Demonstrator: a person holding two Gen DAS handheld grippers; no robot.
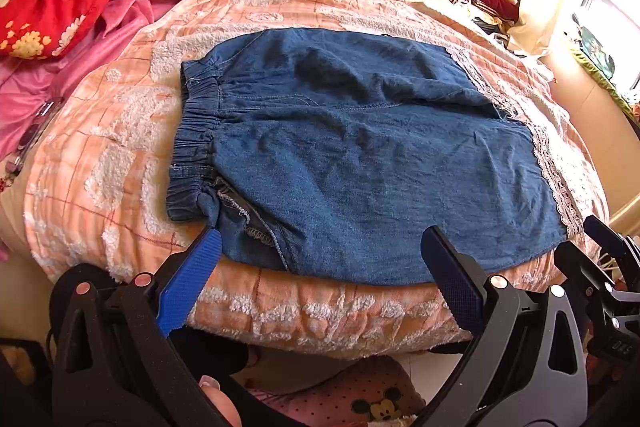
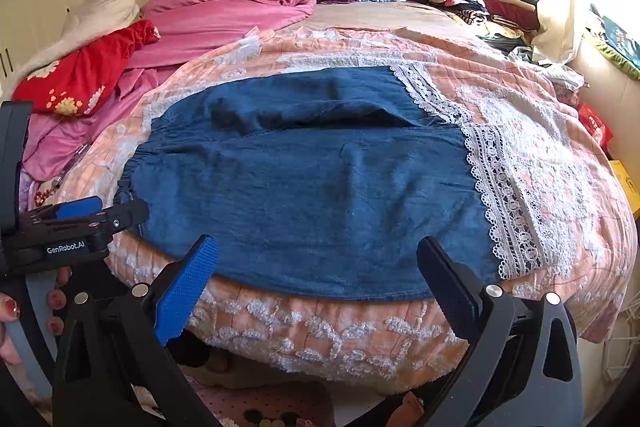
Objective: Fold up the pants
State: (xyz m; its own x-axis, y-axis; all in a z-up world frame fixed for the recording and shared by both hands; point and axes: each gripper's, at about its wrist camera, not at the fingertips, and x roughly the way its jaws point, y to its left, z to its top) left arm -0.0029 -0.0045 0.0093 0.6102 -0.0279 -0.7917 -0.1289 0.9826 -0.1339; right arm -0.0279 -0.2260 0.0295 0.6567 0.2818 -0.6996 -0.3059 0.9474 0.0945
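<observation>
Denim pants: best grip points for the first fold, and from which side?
Take the denim pants at the near edge, which lies along the bed's front rim, coming in low from the front. Left gripper near the elastic waistband, right gripper near the lace hem. Both jaws stand open and empty, so that edge can probably be pinched and lifted over.

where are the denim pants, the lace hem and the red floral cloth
denim pants (image 1: pixel 360 167): left wrist view, middle of the blue fabric
lace hem (image 2: pixel 500 195): right wrist view, white trim
red floral cloth (image 1: pixel 60 7): left wrist view, red folds

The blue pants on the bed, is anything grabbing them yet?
No. The left hand-held gripper and the right hand-held gripper are both open above the near edge of the blue pants, holding nothing.
</observation>
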